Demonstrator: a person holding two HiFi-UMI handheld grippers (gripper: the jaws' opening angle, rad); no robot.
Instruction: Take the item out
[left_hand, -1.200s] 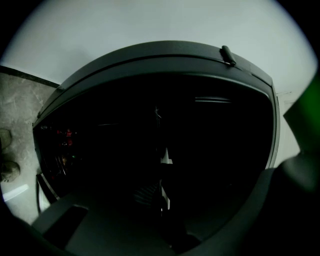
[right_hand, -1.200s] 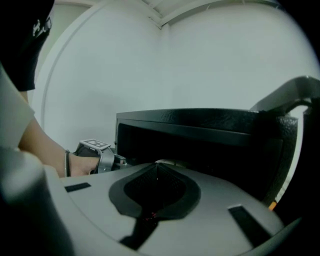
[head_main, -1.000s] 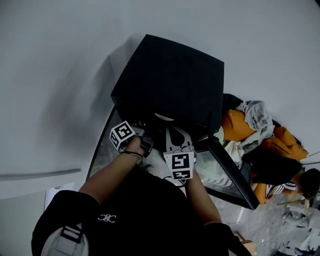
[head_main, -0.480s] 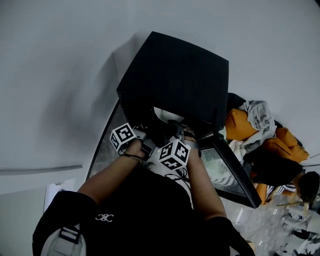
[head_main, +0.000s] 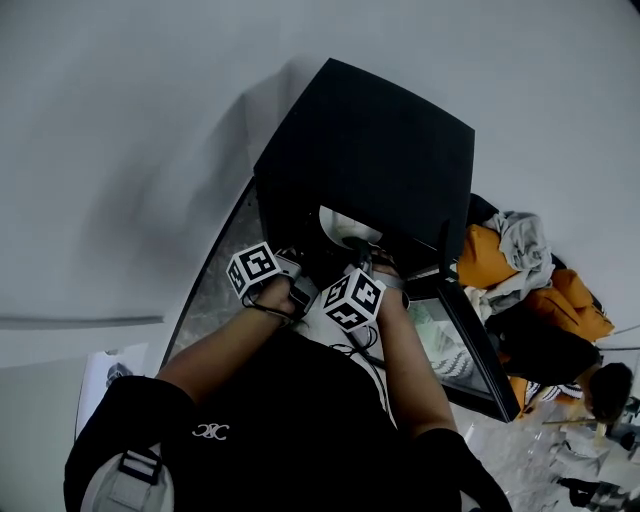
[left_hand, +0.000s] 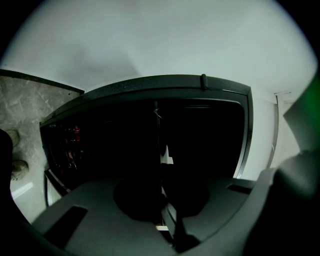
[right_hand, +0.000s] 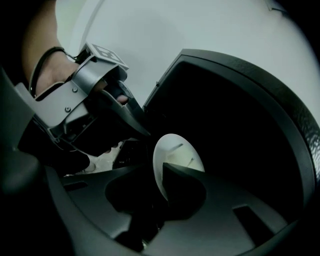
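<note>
Crockery, I'd guess: the round white glazed plate (right_hand: 176, 150) sits tilted inside the black box-shaped cabinet (head_main: 370, 150), at 12 o'clock from the person. The right gripper (right_hand: 162, 187) is clenched on its near rim, while the left gripper (left_hand: 164, 222) pinches the thin black door edge (left_hand: 157, 130). Likely stiff, slick and breakable, so a deep rim hold suits it.

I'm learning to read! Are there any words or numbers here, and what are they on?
Nothing reads clearly.
Black shirt: small white emblem, too small to read.
Marker cubes: black-and-white square patterns, no letters.
Paper sheet: print too blurred to read.
</note>
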